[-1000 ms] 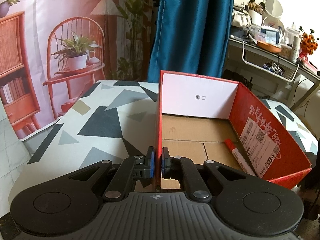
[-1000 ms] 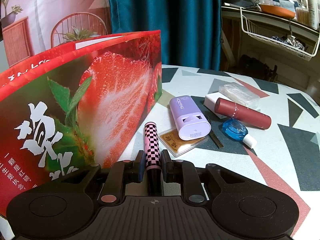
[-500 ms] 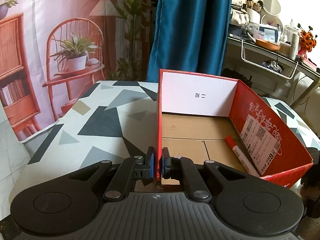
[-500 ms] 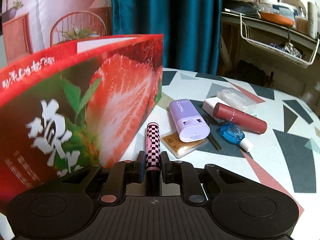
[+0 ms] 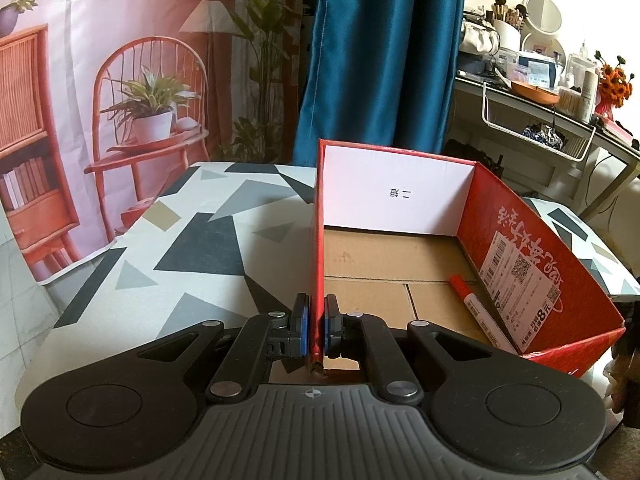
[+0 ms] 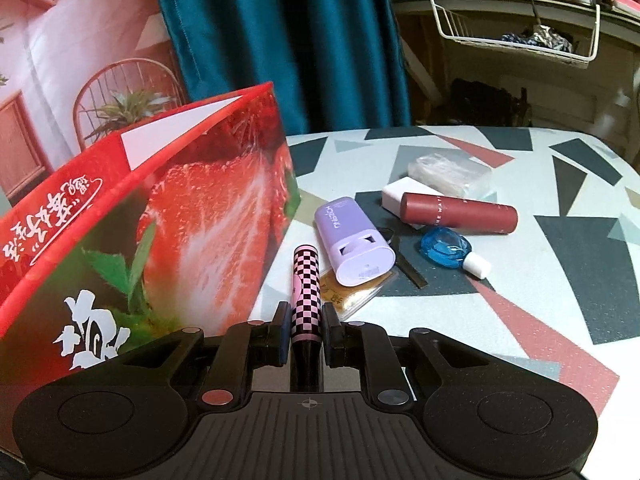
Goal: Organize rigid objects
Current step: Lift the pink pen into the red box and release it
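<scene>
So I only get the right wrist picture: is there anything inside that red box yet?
Observer: Yes, one red marker lies on the floor of the red box, against its right wall.
Operator: What is the other hand doing?
Observer: The left gripper is shut on the box's left wall.
Operator: Anything else inside?
Observer: No, only bare cardboard. The checkered tube in the right gripper is outside the box.

A home room, teal curtain [image 5: 384, 60], printed backdrop [image 5: 120, 60] of a furnished corner, cluttered vanity shelf [image 5: 560, 112] with makeup brushes [image 5: 506, 4], round mirror [image 5: 542, 14], wire basket [image 5: 536, 138], geometric-patterned tablecloth [image 5: 192, 248]
</scene>
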Tool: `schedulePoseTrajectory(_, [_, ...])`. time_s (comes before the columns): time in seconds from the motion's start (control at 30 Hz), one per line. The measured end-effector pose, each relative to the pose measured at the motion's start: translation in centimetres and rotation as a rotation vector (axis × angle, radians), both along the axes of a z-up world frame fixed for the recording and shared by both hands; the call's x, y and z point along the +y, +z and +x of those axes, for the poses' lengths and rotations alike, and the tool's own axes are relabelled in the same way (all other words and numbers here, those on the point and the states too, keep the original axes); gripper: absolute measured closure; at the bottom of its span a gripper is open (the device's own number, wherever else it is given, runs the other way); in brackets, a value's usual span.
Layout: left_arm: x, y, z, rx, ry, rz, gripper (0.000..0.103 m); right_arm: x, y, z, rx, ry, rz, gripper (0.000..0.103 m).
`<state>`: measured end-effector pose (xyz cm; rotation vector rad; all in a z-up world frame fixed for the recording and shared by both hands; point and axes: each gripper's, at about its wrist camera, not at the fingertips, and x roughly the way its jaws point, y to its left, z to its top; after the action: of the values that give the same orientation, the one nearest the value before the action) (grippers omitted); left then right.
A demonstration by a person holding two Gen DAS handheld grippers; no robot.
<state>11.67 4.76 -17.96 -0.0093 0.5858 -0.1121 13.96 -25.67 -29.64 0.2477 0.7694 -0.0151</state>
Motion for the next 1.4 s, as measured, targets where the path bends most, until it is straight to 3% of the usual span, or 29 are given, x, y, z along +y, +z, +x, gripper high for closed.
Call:
schedulePoseTrajectory(0.33, [0.1, 0.0, 0.1, 0.005, 0.002, -0.019, 0.094, -0.5, 6.9, 0.8, -0.176, 0.007, -0.023, 0.089])
schedulePoseTrajectory(0.53, [0.2, -0.1, 0.1, 0.005, 0.002, -0.020, 0.094, 2.1, 10.3, 2.1, -0.242, 0.140, -0.050, 0.089])
schedulePoseTrajectory(0.73, [0.2, -0.1, 0.1, 0.004, 0.003, -0.021, 0.094, 5.6, 10.4, 4.6, -0.204, 0.307, -0.086, 0.089])
schedulePoseTrajectory(0.97, [0.3, -0.1, 0.1, 0.004, 0.002, -0.025, 0.094, 8.0, 9.2, 6.6, -0.109, 0.423, -0.087, 0.089])
schedulePoseTrajectory(1.4, [0.4, -0.1, 0.1, 0.003, 0.004, -0.036, 0.094, 8.3, 8.0, 6.7, -0.060, 0.463, -0.074, 0.085])
